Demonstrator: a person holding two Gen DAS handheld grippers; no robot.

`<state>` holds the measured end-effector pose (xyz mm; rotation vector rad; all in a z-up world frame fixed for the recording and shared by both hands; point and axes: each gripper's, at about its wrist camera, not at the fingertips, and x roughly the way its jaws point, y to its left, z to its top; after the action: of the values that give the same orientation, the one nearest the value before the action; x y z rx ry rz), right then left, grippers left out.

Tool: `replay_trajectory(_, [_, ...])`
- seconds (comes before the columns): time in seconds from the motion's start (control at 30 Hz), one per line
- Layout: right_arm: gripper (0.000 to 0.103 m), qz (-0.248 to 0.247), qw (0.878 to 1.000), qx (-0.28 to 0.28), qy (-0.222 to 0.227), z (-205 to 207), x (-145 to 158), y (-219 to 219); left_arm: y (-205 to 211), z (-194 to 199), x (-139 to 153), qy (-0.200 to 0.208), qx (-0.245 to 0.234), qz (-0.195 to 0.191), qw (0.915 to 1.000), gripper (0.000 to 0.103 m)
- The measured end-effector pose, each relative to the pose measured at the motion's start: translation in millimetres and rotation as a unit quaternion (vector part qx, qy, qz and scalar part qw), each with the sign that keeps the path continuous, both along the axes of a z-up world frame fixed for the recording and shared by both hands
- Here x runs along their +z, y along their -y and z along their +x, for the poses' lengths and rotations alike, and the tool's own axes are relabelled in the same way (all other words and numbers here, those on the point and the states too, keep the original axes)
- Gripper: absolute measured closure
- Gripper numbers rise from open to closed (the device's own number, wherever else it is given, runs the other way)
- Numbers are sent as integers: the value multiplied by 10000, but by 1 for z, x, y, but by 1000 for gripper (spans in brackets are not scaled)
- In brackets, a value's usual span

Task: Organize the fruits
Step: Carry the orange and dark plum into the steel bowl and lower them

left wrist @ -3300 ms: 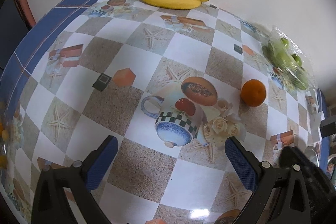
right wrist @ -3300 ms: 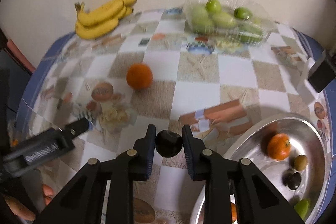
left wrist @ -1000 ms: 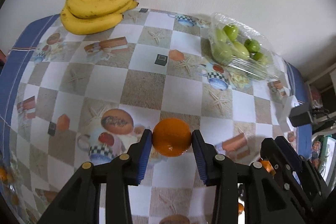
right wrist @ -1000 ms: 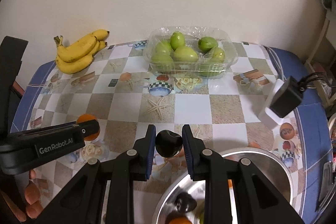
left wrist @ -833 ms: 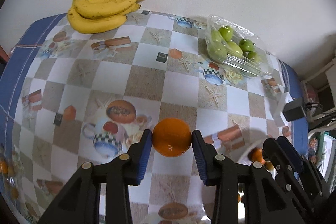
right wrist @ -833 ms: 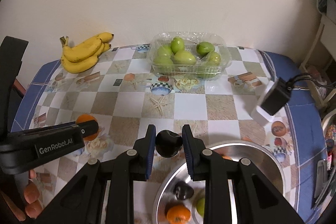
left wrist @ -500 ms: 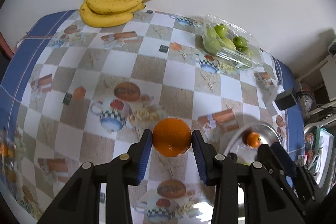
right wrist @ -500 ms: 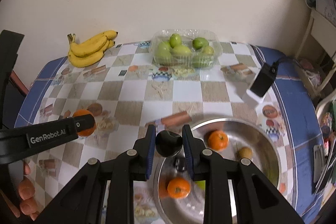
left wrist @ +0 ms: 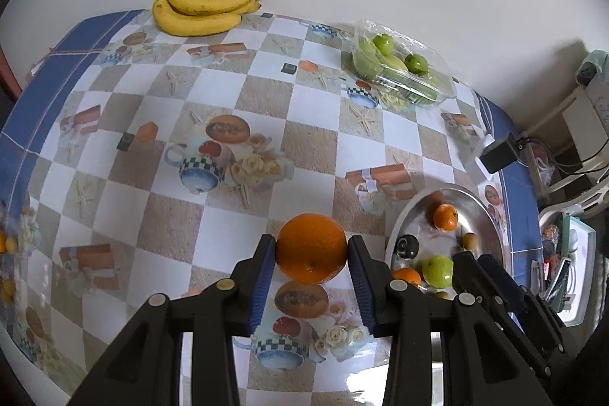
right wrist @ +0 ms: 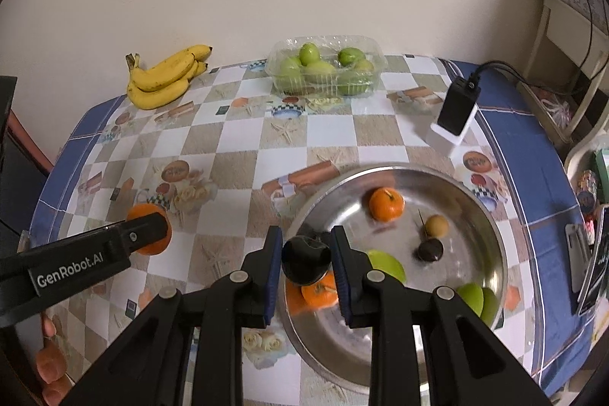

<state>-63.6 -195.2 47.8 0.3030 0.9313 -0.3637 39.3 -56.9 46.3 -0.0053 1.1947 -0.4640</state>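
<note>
My left gripper (left wrist: 311, 250) is shut on an orange (left wrist: 311, 247) and holds it above the table, left of the steel bowl (left wrist: 491, 215). My right gripper (right wrist: 306, 255) is shut on a dark plum (right wrist: 305, 259) and holds it over the left rim of the steel bowl (right wrist: 491, 219). The bowl holds small oranges (right wrist: 386, 203), green fruits (right wrist: 472, 293), a dark fruit (right wrist: 429, 250) and a small brown fruit (right wrist: 436, 225). The left gripper with its orange (right wrist: 146, 212) shows at the left of the right wrist view.
A bunch of bananas (right wrist: 163, 78) lies at the back left by the wall. A clear plastic box of green fruits (right wrist: 325, 69) stands at the back. A black charger on a white block (right wrist: 455, 113) stands at the right. Shelves and clutter lie beyond the table's right edge.
Both grippers have risen and drawn back with their fruits held. The right gripper has moved over the bowl's left rim; the left has moved toward the bowl.
</note>
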Motion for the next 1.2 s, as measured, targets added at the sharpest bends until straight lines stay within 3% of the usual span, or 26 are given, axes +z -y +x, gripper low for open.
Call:
replay_trajectory(0.43, [76, -57, 9984, -460, -324, -10, -21, 26, 28, -25, -33, -84, -284, -266, 9992, 61])
replay_trajectory(0.7, [76, 79, 9942, -948, -505, -22, -35, 59, 54, -36, -32, 50, -614, -351, 9975, 61])
replay_trajectory(0.93, [76, 259, 9896, -1268, -620, -33, -46, 78, 82, -57, -29, 205, -1161, -271, 9927, 61])
replay_trajectory(1.2, [76, 430, 9851, -1488, -743, -41, -53, 88, 95, -71, -37, 174, -1465, -80, 9890, 61])
